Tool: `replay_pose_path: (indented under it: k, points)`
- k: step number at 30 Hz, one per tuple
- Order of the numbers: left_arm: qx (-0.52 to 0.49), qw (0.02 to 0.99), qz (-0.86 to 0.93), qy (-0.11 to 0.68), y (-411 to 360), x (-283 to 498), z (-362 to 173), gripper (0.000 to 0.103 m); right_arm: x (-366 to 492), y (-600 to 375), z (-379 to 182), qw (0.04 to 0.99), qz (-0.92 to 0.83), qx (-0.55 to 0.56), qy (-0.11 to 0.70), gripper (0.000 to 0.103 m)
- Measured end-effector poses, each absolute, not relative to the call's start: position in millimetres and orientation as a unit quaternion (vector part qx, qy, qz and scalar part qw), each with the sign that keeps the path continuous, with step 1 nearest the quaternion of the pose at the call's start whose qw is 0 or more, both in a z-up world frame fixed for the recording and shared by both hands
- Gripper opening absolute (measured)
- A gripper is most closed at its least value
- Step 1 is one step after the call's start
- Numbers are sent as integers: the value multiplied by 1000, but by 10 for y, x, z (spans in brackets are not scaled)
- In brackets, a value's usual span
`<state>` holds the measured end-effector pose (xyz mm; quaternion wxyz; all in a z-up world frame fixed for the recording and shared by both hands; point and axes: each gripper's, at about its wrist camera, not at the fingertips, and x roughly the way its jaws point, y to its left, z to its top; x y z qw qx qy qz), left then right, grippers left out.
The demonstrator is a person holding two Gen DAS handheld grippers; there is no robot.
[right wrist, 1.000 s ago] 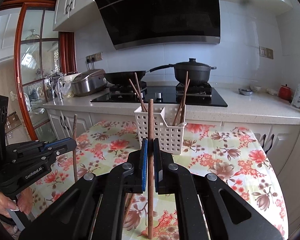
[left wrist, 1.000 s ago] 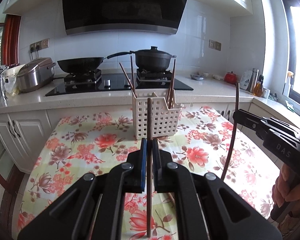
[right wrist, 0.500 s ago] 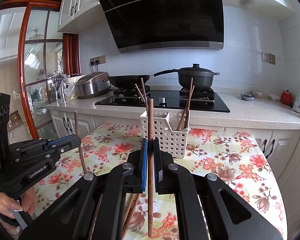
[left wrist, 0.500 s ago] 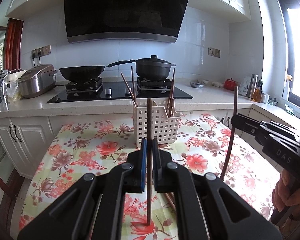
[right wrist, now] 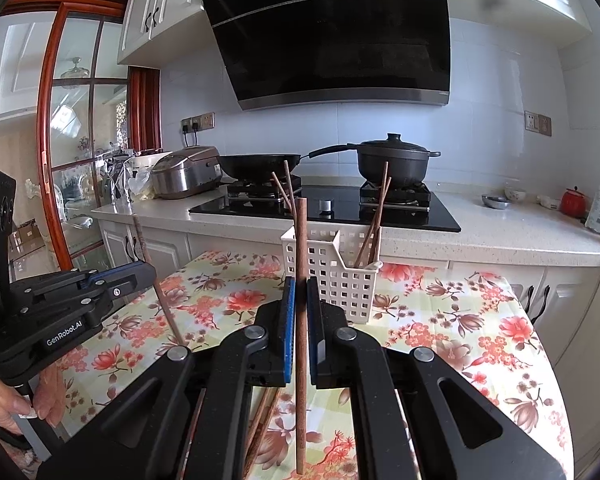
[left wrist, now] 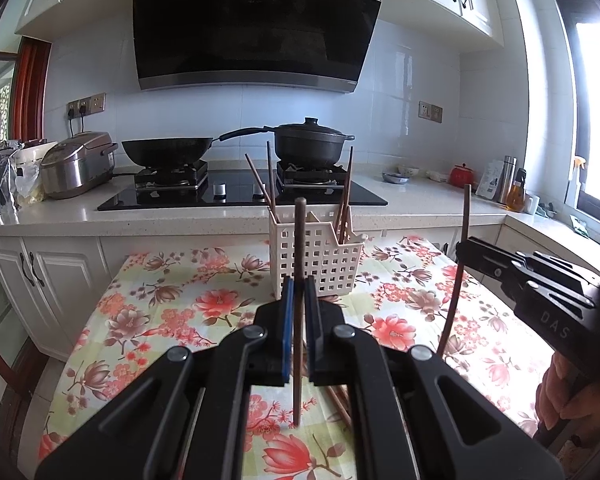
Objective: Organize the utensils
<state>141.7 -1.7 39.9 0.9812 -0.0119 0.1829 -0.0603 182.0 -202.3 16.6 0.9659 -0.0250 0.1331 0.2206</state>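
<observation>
Where black gripper bodies [left wrist: 296, 308] intrude, loose chopsticks [left wrist: 338, 400] lie mostly hidden

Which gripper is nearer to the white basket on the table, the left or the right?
Hard to tell: both stand similarly short of the white basket. The left gripper and the right gripper each hold a chopstick upright before it.

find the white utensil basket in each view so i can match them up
Left wrist: white basket at centre, just beyond the upright chopstick that the left gripper holds.
Right wrist: basket slightly right of centre, behind the right gripper.
Shared landmark: black lidded pot on the stove.
</observation>
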Motion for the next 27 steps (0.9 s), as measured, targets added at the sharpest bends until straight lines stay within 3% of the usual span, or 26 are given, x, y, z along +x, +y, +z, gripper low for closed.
replay_pose_path:
  k: [27]
  points:
    - [-8,977,-88,192,-29,1985,809,5,2389,-2009,619,970,221,-15,101,4]
